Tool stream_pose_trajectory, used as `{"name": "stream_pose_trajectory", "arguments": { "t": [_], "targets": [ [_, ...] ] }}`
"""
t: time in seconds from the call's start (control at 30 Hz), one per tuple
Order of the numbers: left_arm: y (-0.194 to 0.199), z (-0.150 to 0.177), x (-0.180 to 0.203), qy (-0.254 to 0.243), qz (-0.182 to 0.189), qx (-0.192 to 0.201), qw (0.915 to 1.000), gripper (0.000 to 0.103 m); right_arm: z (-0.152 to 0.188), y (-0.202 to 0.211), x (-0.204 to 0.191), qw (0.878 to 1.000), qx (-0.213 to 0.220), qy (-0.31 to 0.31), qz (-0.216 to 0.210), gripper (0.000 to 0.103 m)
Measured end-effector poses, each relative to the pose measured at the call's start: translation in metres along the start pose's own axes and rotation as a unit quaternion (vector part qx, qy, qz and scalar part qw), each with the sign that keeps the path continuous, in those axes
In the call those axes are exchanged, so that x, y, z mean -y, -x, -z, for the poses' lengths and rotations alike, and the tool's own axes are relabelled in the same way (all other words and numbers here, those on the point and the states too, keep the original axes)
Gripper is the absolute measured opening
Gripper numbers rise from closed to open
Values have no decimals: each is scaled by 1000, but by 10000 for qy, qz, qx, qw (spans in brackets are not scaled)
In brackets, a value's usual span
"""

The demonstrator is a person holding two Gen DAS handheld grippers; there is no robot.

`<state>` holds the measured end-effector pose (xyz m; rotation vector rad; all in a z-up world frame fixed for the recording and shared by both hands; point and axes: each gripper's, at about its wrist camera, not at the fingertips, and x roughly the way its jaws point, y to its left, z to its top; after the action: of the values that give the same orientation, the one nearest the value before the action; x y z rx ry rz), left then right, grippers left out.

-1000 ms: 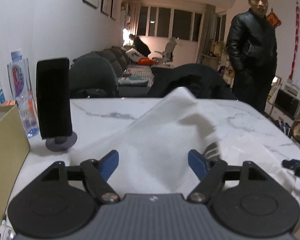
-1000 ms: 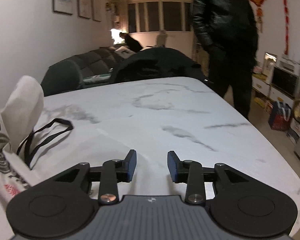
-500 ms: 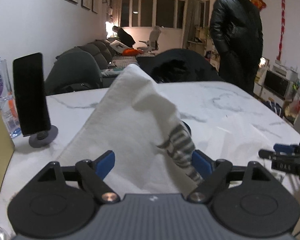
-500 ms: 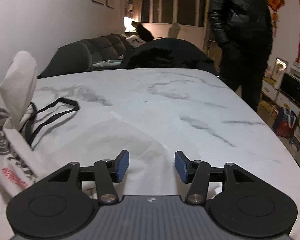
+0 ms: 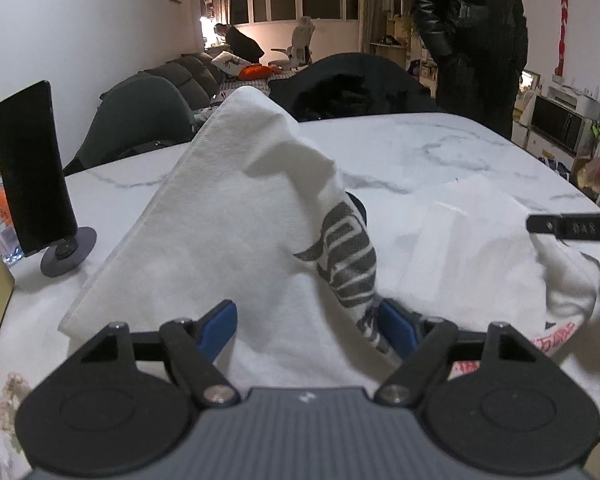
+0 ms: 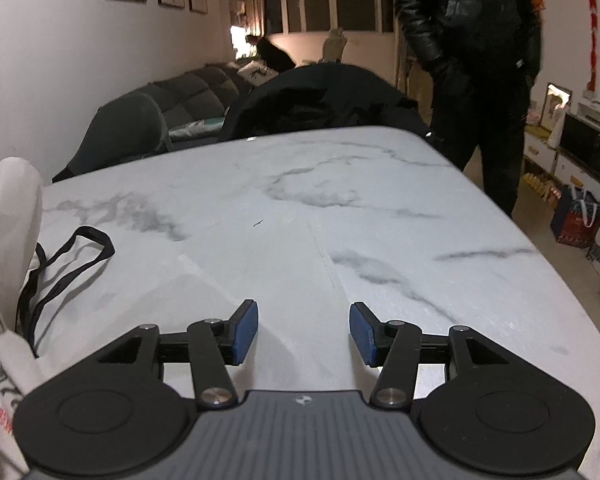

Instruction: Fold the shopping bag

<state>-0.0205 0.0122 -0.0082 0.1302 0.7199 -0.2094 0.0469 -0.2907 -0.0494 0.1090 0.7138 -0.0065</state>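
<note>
My left hand-held gripper (image 5: 308,326) gaped around the peaked white printed fabric shopping bag (image 5: 236,208), gripping nothing; my right hand-held gripper (image 6: 304,334) hung agape, so I judged flattening that peak came first.

My left gripper (image 5: 306,326) has its blue pads spread wide, with the white shopping bag (image 5: 236,216) heaped between them on the marble table (image 5: 440,148). A fold of the bag peaks up ahead, grey lettering on its right slope. A black phone on a stand (image 5: 32,168) is upright at left. My right gripper's tip (image 5: 572,227) enters from the right edge
</note>
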Motion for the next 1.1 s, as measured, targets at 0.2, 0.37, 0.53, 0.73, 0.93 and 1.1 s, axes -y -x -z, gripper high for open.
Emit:
{"name": "stream_pose_trajectory", "arguments": {
  "t": [0.2, 0.37, 0.53, 0.73, 0.93, 1.1],
  "targets": [
    [-8, 1, 4, -85, 7, -74, 9999, 76, -8, -21, -6, 9997, -143, 184, 23, 50],
    [-14, 0, 5, -97, 19, -117, 9999, 76, -7, -22, -15, 9988, -131, 465, 60, 49],
    [-18, -2, 8, -120, 30, -119, 9999, 74, -4, -20, -23, 9976, -66, 692, -14, 21],
    [-21, -4, 8, -120, 53, -99, 9999, 71, 0, -17, -26, 9974, 24, 714, 17, 2],
    [-25, -6, 6, -80, 59, -62, 9999, 70, 7, -8, -18, 9984, 99, 549, 133, 2],
    [-30, -9, 7, -81, 19, 3, 10000, 68, 13, 3, -11, 9986, 112, 494, 175, 2]
  ]
}}
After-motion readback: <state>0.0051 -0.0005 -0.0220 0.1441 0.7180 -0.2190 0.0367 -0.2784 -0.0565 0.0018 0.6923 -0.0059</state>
